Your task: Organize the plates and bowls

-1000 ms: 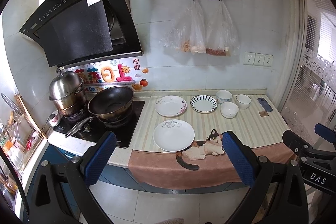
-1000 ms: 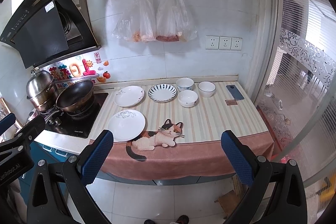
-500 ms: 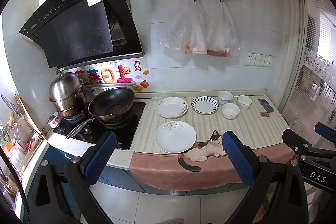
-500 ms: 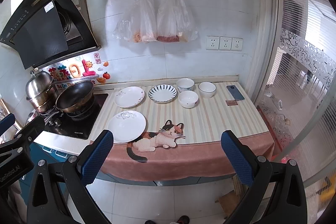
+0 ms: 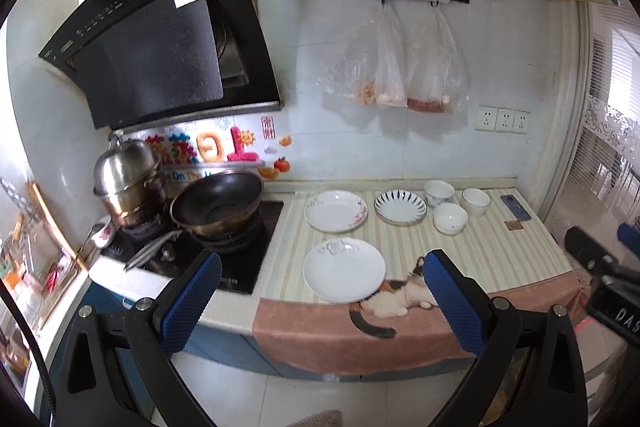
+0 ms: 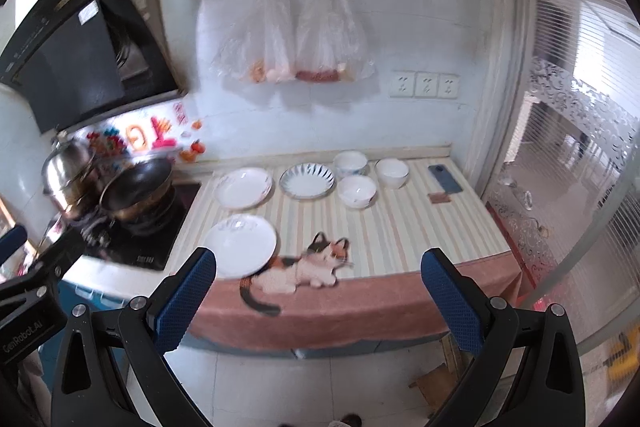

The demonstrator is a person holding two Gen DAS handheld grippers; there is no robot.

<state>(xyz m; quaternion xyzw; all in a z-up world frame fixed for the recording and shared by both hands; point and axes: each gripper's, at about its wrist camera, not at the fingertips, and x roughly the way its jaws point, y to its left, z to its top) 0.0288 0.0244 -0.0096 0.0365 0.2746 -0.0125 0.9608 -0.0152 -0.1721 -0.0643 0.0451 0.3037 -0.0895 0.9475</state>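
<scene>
On the striped counter lie a plain white plate (image 5: pixel 343 270) (image 6: pixel 241 245) near the front edge, a flower-rimmed plate (image 5: pixel 335 211) (image 6: pixel 243 187) behind it and a blue-striped plate (image 5: pixel 400 206) (image 6: pixel 307 180) to its right. Three white bowls (image 5: pixel 450 218) (image 6: pixel 357 190) cluster further right. My left gripper (image 5: pixel 320 267) and my right gripper (image 6: pixel 318 261) both hover open in front of the counter, well short of the dishes, with nothing between their fingers.
A black wok (image 5: pixel 218 201) and a steel pot (image 5: pixel 128 179) sit on the hob at left. A phone (image 6: pixel 445 178) lies at the counter's right end. A cat-printed cloth (image 6: pixel 304 269) hangs over the front edge. Bags (image 5: pixel 404 67) hang on the wall.
Both grippers have drifted closer to the counter, the right one faster, its view now blurred. Nothing on the counter has moved.
</scene>
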